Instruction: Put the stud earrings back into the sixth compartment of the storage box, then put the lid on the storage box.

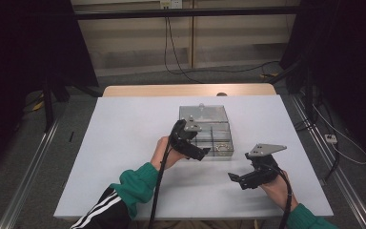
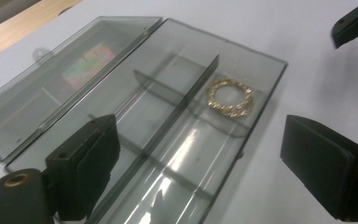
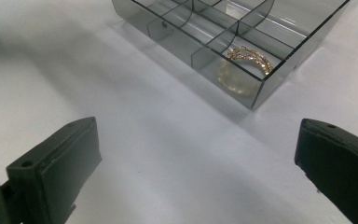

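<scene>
A smoky clear compartment box (image 1: 229,136) lies on the white table (image 1: 124,143) with its lid (image 1: 202,112) folded back flat. A gold bracelet (image 1: 223,147) rests in its near right corner compartment. My left gripper (image 1: 198,143) hovers over the box's near left edge, open, with nothing between its fingers. The left gripper view looks past that gripper (image 2: 200,140) onto the box (image 2: 261,58) and the bracelet (image 2: 233,110). My right gripper (image 1: 243,172) stands open near the table's front right. In its own view the right gripper (image 3: 198,140) faces the box wall (image 3: 223,77) and the bracelet (image 3: 254,58) from a short way off.
The other compartments of the box hold nothing that I can make out. A sticker shows through the lid (image 2: 65,79). One jaw of the right gripper (image 2: 354,21) pokes into the left gripper view's top right corner. Black cables trail over the table's front edge.
</scene>
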A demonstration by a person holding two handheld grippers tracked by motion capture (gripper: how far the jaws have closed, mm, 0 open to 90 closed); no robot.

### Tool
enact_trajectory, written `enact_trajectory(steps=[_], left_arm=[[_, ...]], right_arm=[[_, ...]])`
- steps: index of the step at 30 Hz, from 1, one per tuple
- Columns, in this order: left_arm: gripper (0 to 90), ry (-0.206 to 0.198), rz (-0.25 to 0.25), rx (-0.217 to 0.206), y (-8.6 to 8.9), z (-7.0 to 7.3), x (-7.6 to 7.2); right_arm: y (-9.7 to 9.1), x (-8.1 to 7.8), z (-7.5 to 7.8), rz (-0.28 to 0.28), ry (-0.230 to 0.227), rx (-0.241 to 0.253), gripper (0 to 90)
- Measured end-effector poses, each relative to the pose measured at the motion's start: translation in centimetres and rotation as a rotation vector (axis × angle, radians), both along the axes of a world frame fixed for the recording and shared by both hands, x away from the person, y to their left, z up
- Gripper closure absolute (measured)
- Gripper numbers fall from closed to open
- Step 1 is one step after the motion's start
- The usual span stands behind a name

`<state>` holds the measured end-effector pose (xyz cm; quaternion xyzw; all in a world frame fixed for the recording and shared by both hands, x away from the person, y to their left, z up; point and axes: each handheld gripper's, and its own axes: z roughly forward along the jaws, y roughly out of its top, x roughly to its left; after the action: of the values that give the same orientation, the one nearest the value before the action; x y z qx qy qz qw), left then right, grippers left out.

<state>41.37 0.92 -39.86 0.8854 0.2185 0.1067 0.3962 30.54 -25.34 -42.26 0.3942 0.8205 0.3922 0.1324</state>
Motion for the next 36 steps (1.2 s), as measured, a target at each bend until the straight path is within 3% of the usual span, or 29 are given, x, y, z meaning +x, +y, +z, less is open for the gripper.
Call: enact_trajectory(steps=[5, 12, 27, 32, 36], left_arm=[[6.2, 0.008, 0.04, 0.016, 0.8, -0.3, 0.7], [1.3, 0.024, 0.088, 0.007, 1.4, -0.8, 1.6], [0.2, 0.015, 0.126, 0.009, 1.2, -1.3, 2.1], [3.7, 0.023, 0.129, 0.013, 0.9, -1.7, 2.2], [14.7, 0.03, 0.131, 0.018, 0.7, -2.0, 2.2]], right_arm=[[0.1, 0.0, 0.1, 0.003, -0.001, 0.001, 0.0], [0.0, 0.0, 0.1, 0.004, -0.001, 0.005, 0.0], [0.0, 0.1, 0.0, 0.004, 0.002, 0.003, 0.0], [0.1, 0.1, 0.0, 0.005, -0.001, 0.001, 0.0], [0.0, 0.2, 0.0, 0.003, 0.0, 0.001, 0.0]])
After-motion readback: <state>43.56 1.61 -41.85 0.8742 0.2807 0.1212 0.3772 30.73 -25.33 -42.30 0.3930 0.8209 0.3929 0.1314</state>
